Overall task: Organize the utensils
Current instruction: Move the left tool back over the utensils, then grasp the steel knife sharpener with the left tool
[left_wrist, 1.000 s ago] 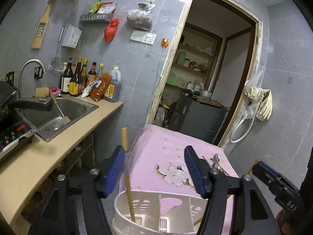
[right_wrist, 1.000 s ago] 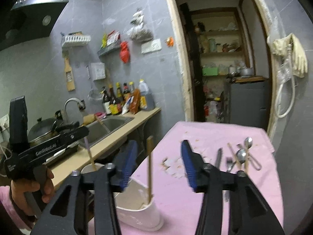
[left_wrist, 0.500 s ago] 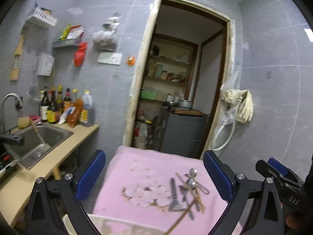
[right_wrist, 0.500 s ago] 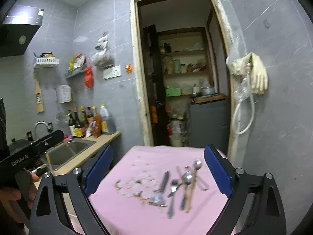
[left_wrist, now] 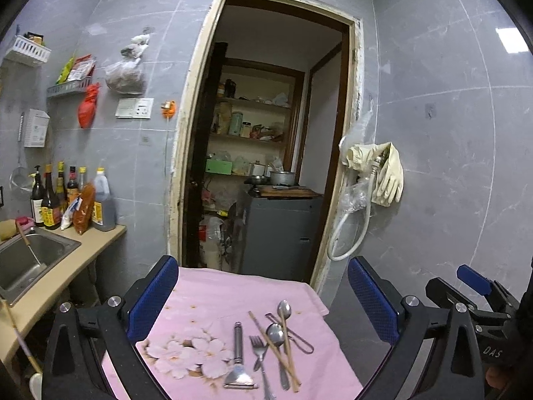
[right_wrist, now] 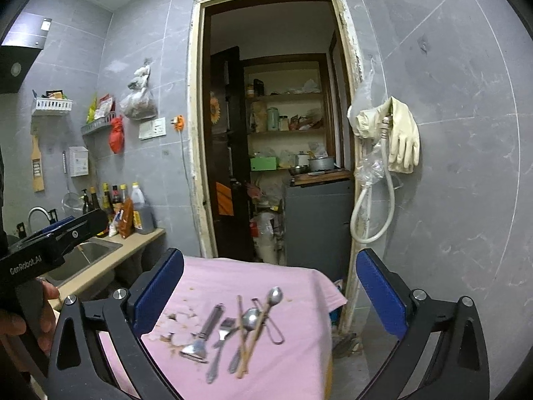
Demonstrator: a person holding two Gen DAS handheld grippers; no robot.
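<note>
Right now your utensils [left_wrist: 266,350] lie loosely crossed at lower centre on the pink cloth [left_wrist: 216,300]: peeler [left_wrist: 238,360], fork [left_wrist: 258,350], spoons, chopsticks overlapping (awkward to pick singly). Both your left gripper [left_wrist: 263,300] and right gripper [right_wrist: 269,286] gape wide, holding nothing. Sink [left_wrist: 20,260] and bottles [left_wrist: 60,200] sit far left, clear of your path.

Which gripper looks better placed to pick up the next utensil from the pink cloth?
Probably the left, narrowly. Both grippers are open and empty, facing the pile. In the left gripper view the peeler and fork sit centred between its fingers; in the right gripper view they lie towards its left finger.
</note>
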